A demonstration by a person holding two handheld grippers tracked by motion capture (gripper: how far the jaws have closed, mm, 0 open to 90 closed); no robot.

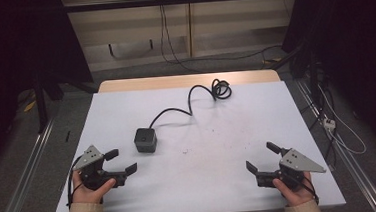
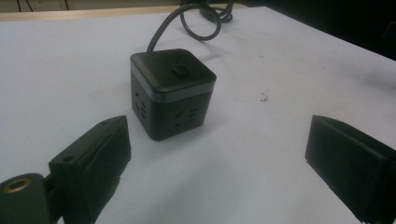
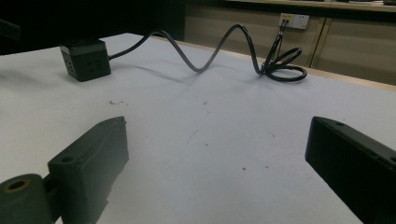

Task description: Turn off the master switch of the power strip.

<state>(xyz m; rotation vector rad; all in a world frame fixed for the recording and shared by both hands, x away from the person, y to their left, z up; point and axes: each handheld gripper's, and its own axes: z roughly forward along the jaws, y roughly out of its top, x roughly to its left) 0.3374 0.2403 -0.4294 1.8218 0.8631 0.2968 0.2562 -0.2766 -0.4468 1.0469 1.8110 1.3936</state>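
Both jaws spread, empty: left gripper (image 1: pixel 120 161) just short of black socket cube (image 1: pixel 145 139); right gripper (image 1: pixel 263 157) well apart.

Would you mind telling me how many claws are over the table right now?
2: the left claw at the near left, the right claw at the near right, both open.

table (image 1: pixel 201 185): 1 | cube power socket (image 1: pixel 145 139): 1 | black cable (image 1: pixel 195 93): 1 | grippers: 2, left gripper (image 1: pixel 119 161), right gripper (image 1: pixel 263 157)
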